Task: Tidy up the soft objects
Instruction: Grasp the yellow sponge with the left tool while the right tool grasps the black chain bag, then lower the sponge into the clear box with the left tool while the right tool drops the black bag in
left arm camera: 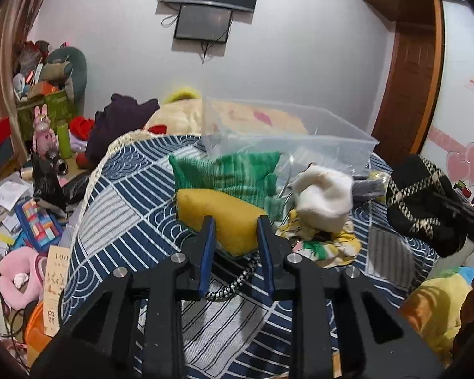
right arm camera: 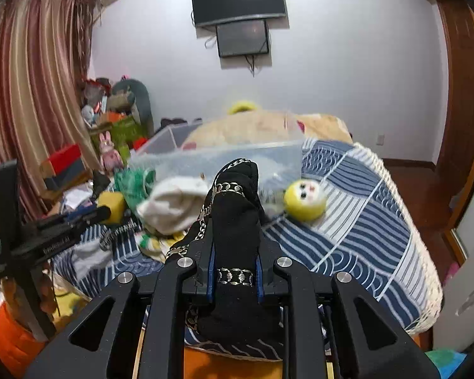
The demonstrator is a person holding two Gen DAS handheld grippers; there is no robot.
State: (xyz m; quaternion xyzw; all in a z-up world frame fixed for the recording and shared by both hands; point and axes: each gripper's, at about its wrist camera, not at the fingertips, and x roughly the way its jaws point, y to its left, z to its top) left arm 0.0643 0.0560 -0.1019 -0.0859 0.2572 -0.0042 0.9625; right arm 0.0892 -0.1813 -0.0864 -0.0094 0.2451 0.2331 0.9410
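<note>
My left gripper (left arm camera: 235, 221) is shut on a yellow sponge (left arm camera: 219, 218) just above the blue patterned bed cover (left arm camera: 126, 195). Behind the sponge lie a green knitted cloth (left arm camera: 227, 172), a white sock bundle (left arm camera: 324, 200) and a yellow floral cloth (left arm camera: 325, 246). A clear plastic bin (left arm camera: 287, 139) stands behind them. My right gripper (right arm camera: 235, 238) is shut on a black cloth with chain trim (right arm camera: 235, 208), held up in front of the bin (right arm camera: 218, 161). The black cloth also shows at the right of the left wrist view (left arm camera: 423, 208). A yellow plush ball with a face (right arm camera: 305, 200) lies by the bin.
A large beige plush (right arm camera: 252, 126) lies behind the bin. The floor to the left holds boxes, papers, a pink rabbit toy (left arm camera: 44, 129) and a pink plush (left arm camera: 19, 271). A wooden door (left arm camera: 407, 75) is at the right. Screens hang on the wall (right arm camera: 240, 0).
</note>
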